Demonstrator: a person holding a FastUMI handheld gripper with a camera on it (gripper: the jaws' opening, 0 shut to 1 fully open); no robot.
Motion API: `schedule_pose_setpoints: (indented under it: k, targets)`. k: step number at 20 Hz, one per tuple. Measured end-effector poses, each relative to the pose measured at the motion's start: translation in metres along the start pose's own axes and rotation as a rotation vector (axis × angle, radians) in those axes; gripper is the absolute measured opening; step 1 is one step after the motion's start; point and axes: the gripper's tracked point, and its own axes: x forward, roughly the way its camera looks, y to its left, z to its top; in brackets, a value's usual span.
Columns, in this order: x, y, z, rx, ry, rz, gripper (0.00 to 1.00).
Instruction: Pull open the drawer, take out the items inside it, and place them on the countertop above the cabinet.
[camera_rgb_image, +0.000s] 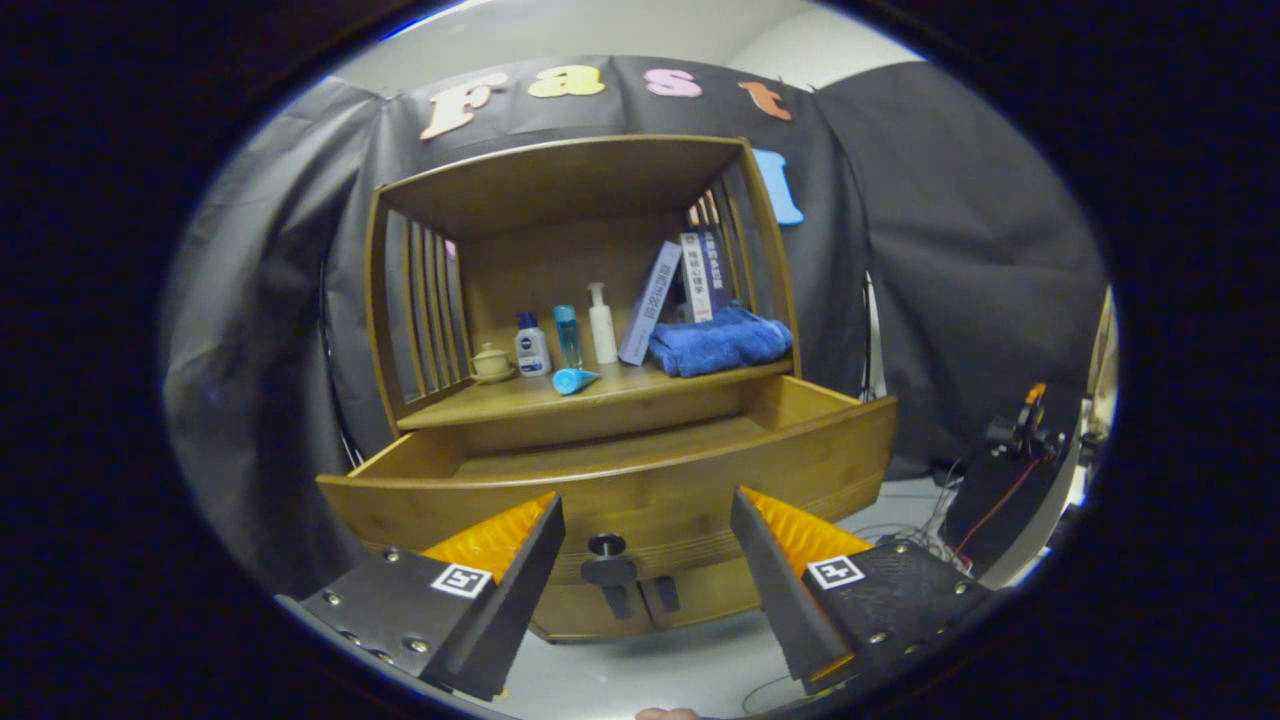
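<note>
A wooden cabinet stands ahead with its drawer (610, 490) pulled out toward me; the inside of the drawer is hidden behind its front panel. A dark round knob (607, 546) sits on the drawer front. My gripper (645, 515) is open, its fingers spread to either side of the knob and a little short of it, holding nothing. On the countertop (500, 402) above the drawer lie a blue tube (574, 380) on its side and a folded blue towel (720, 342).
Also on the countertop: a small lidded cup (490, 362), a white-and-blue bottle (531, 347), a slim blue bottle (568, 335), a white pump bottle (601, 324) and leaning books (680, 290). Slatted side walls enclose the shelf. Cables and a stand (1020, 430) lie right of the cabinet.
</note>
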Motion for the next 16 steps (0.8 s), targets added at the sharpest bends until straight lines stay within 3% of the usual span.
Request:
schedule_pose_setpoints:
  k: [5, 10, 11, 14, 15, 16]
  targets:
    - [0.009, 0.014, -0.019, -0.097, -0.048, 0.019, 0.99]
    - [0.056, 0.020, -0.058, -0.114, 0.038, 0.009, 0.98]
    - [0.068, 0.025, -0.065, -0.081, 0.044, 0.058, 0.98]
    - [0.074, 0.030, -0.058, 0.018, 0.030, 0.062, 0.98]
    - [0.084, 0.031, -0.069, -0.012, 0.080, 0.064, 0.98]
    - [0.089, 0.030, -0.057, -0.009, 0.048, 0.067, 0.98]
